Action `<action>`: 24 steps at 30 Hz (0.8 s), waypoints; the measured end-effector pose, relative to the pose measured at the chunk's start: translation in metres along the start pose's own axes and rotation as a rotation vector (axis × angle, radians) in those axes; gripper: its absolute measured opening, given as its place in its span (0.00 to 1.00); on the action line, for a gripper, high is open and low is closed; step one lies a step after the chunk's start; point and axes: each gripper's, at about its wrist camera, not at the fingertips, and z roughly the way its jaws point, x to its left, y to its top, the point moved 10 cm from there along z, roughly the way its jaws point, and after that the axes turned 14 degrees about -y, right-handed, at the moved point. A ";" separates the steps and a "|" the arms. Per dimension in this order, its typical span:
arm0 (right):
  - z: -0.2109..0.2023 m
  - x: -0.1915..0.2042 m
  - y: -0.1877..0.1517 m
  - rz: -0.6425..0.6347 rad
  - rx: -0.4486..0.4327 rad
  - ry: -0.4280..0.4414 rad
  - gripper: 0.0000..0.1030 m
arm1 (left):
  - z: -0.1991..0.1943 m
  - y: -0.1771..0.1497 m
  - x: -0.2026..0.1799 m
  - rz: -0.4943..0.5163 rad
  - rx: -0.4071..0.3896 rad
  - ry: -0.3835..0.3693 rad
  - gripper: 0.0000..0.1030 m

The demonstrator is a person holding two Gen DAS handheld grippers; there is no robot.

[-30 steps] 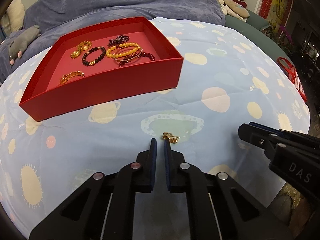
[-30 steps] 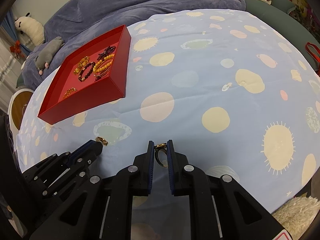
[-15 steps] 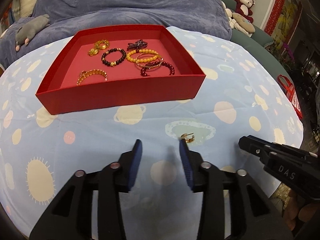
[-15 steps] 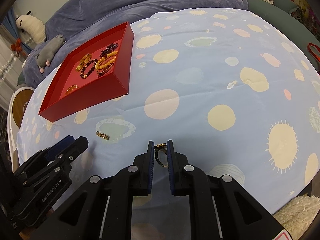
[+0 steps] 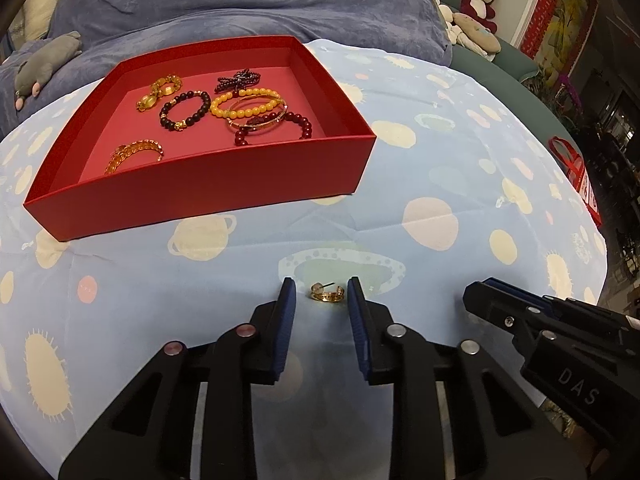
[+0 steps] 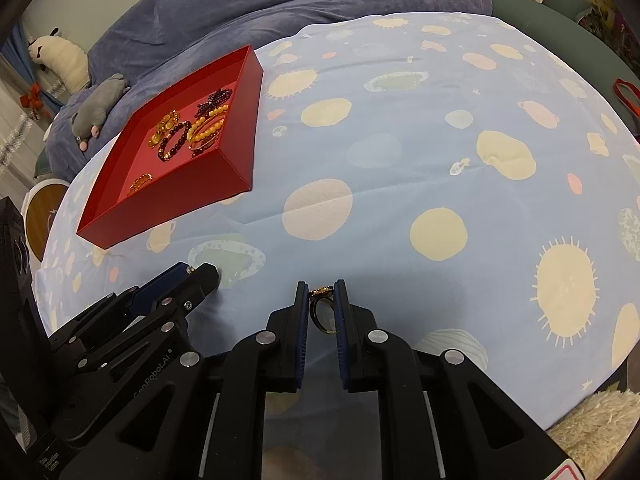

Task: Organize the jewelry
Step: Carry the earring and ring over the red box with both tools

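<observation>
Since a moment ago our left gripper [image 5: 318, 294] has slid over the gold earring [image 5: 327, 293] (it lies loose on the sheet), jaws closing yet not touching; we centre it, pinch gently, while our right gripper [image 6: 321, 294] clamps a ring [image 6: 322, 312]

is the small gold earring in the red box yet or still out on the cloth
Out: the gold earring lies on the cloth, between the left gripper's open jaws, outside the red box.

Box [image 5: 208, 184]: we see it on the sheet [image 5: 460, 168], behind the earring [image 5: 327, 293].
Bracelets [image 5: 248, 108]: in the box.
Earring: between our left gripper's [image 5: 321, 300] fingers.
Right gripper [image 6: 321, 300]: right of it.
</observation>
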 end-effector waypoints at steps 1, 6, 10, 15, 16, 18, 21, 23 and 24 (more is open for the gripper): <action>0.000 0.000 0.000 -0.001 0.000 0.000 0.12 | -0.001 0.000 0.001 -0.001 -0.003 0.004 0.20; 0.000 0.002 0.000 -0.008 0.000 0.001 0.12 | -0.004 0.000 0.006 -0.014 -0.007 0.001 0.17; -0.001 0.003 -0.001 -0.012 -0.002 0.002 0.12 | -0.011 0.003 0.008 -0.019 -0.023 -0.006 0.17; -0.003 0.008 -0.002 -0.020 -0.006 0.008 0.12 | -0.027 0.005 0.015 -0.030 -0.042 -0.007 0.17; -0.003 0.008 -0.001 -0.022 -0.007 0.009 0.12 | -0.030 0.005 0.016 -0.034 -0.044 -0.004 0.17; -0.005 0.012 -0.002 -0.029 -0.009 0.015 0.12 | -0.037 0.005 0.020 -0.044 -0.048 -0.004 0.17; -0.009 0.018 -0.003 -0.044 -0.014 0.024 0.12 | -0.048 0.004 0.026 -0.059 -0.049 0.008 0.17; -0.012 0.024 -0.004 -0.056 -0.018 0.031 0.12 | -0.056 0.003 0.031 -0.069 -0.053 0.018 0.17; -0.014 0.028 -0.004 -0.063 -0.021 0.036 0.12 | -0.060 0.003 0.033 -0.073 -0.052 0.024 0.17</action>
